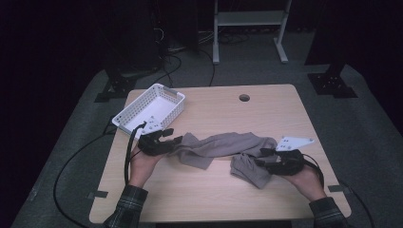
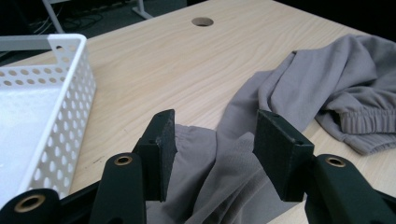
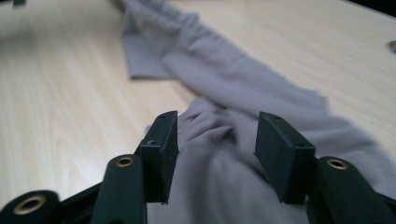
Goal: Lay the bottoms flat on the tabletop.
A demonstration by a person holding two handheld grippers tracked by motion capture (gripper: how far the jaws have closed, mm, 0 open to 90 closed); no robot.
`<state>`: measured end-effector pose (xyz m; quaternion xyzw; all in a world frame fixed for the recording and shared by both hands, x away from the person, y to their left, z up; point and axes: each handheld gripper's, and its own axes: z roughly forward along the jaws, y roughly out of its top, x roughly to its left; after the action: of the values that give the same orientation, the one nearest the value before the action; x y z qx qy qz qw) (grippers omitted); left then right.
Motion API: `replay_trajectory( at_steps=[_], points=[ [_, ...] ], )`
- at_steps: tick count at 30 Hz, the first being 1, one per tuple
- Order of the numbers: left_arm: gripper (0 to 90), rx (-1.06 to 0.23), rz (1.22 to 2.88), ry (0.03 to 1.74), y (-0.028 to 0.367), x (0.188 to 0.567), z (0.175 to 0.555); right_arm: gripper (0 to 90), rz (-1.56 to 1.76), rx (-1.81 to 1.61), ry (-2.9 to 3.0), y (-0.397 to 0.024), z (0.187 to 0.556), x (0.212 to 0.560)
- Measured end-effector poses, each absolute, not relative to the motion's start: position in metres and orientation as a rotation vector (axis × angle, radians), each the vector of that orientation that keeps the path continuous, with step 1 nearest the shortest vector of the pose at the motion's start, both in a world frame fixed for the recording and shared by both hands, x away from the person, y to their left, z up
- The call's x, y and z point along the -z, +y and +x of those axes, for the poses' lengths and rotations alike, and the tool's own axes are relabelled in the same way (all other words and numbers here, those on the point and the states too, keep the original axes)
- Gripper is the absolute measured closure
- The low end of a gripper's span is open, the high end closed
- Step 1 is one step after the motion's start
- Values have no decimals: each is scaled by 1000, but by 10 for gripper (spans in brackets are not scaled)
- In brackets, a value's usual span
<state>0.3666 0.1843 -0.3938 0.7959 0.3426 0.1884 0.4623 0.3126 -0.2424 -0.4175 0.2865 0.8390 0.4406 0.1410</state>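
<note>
At about ten o'clock on the bench [image 1: 214,194] we see a white basket [image 1: 150,107], standing skewed near the far left corner. Just below it, at nine o'clock, our left hand [image 1: 141,164] holds the left hand-held gripper [image 1: 177,139]. Its jaws stand apart, pads clear of the cloth, with the left end of the grey garment [image 1: 223,145] lying between them on the bench. In the left gripper view the fabric [image 2: 280,93] runs up from between the jaws toward two o'clock, and the basket's holed wall [image 2: 70,121] stands at nine o'clock.

The garment stretches across the middle of the bench from nine o'clock toward three, bunched and twisted, with a ribbed cuff [image 2: 364,123] folded on itself near its right end. A round hole [image 1: 244,98] sits in the bench at twelve o'clock.

At four o'clock our right hand [image 1: 309,178] holds the right hand-held gripper [image 1: 259,157]. Its jaws are also apart, straddling a ridge of fabric [image 3: 219,140] without pressing on it. In the right gripper view the cloth trails away toward eleven o'clock.
</note>
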Motion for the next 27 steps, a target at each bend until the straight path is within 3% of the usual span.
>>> replay_trajectory(
  at_steps=[8,12,13,15,17,18,27],
  points=[
    [574,-440,2137,843,160,424,380,406,767,-1174,2573,-234,304,441],
    [610,-420,2232,842,149,438,385,445,742,-1039,2626,-227,306,456],
    [623,-412,2270,837,146,441,385,586,767,-988,2655,-226,310,463],
    [624,-411,2308,824,143,446,385,625,777,-993,2662,-226,311,464],
    [643,-390,2346,819,140,452,385,771,795,-1008,2665,-227,312,464],
    [657,-380,2357,814,139,453,384,799,790,-998,2662,-228,312,463],
    [749,-241,2408,748,133,454,372,811,825,-1140,2591,-237,317,446]
  ],
)
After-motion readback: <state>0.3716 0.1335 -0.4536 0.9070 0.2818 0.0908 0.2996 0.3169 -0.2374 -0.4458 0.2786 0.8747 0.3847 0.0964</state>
